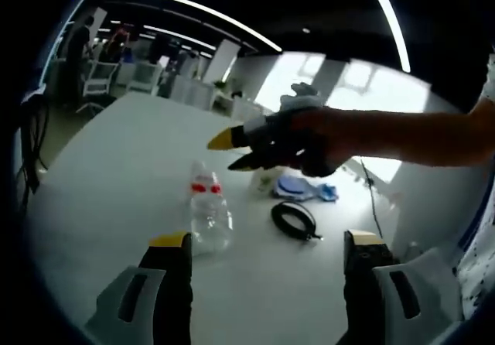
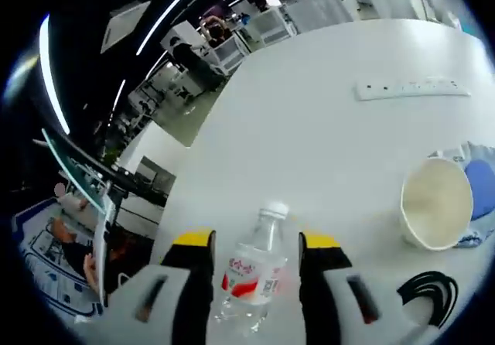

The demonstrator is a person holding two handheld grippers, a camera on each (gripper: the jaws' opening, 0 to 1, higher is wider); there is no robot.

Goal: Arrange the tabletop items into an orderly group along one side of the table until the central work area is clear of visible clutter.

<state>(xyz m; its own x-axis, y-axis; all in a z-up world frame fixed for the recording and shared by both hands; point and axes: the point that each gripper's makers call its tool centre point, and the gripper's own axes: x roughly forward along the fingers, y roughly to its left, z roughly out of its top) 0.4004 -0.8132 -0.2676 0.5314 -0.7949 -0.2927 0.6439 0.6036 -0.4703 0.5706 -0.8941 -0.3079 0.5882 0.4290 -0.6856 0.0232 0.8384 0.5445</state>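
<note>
**Right gripper lines up on the bottle**

In the right gripper view the right gripper (image 2: 255, 244) sits low in the frame with the one bottle (image 2: 251, 271) standing upright between its yellow-tipped jaws. The jaws are parted about as wide as the bottle; whether they press on it I cannot tell. Straddling it this way looks like the set-up for a grasp, so the bottle can go to the table's side.

In the left gripper view the same bottle (image 1: 207, 213) stands at centre on the white table (image 1: 116, 167), just above the left gripper (image 1: 267, 243), whose jaws are spread wide and hold nothing, likely waiting its turn. The right gripper (image 1: 238, 150) reaches in from the right of that frame, above the bottle.

Counted: one bottle, one cream bowl (image 2: 435, 202) at right, one black coiled cable (image 2: 427, 291) at lower right, one blue cloth-like thing (image 1: 302, 188) beside the bowl, one power strip (image 2: 411, 89) at upper right. The bowl, cable and blue thing lie close together, the bottle apart from them.
</note>
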